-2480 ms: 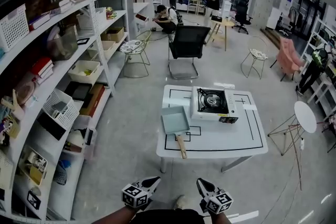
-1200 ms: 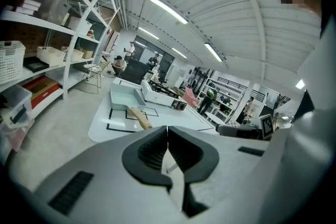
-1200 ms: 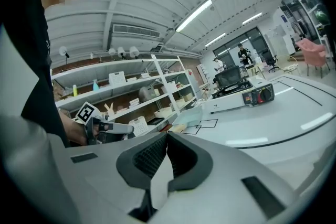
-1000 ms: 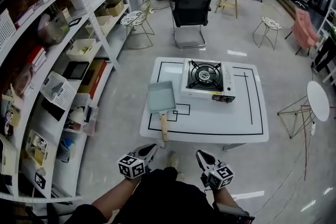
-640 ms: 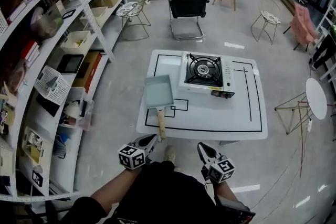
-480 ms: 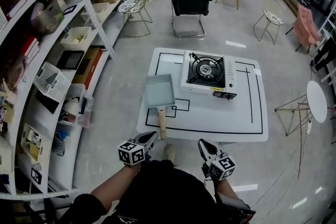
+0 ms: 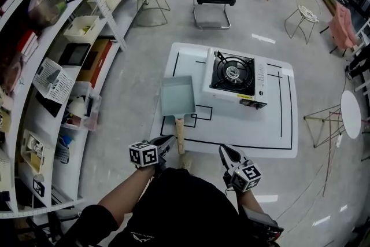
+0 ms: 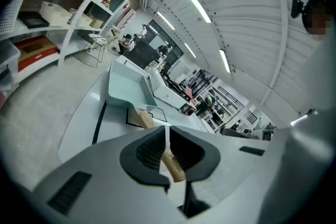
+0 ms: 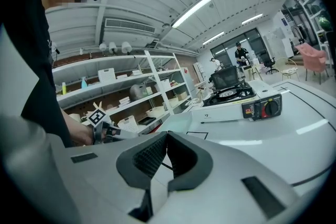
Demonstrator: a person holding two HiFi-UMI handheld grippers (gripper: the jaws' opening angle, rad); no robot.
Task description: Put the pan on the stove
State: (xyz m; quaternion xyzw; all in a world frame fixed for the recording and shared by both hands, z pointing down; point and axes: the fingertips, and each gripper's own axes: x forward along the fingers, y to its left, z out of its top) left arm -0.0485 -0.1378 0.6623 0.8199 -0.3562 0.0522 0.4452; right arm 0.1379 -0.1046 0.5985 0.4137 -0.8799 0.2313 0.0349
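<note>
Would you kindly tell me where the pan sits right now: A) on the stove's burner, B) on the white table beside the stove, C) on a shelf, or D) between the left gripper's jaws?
B: the pan lies flat on the white table, to the left of the stove in the head view.

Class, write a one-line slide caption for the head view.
Left gripper and right gripper hover before a table; pan lies beside the stove.

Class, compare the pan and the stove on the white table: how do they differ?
The pan is pale blue-green; the stove is white with a black burner. The pan has a wooden handle; the stove has a front knob. Both sit on the table.
</note>
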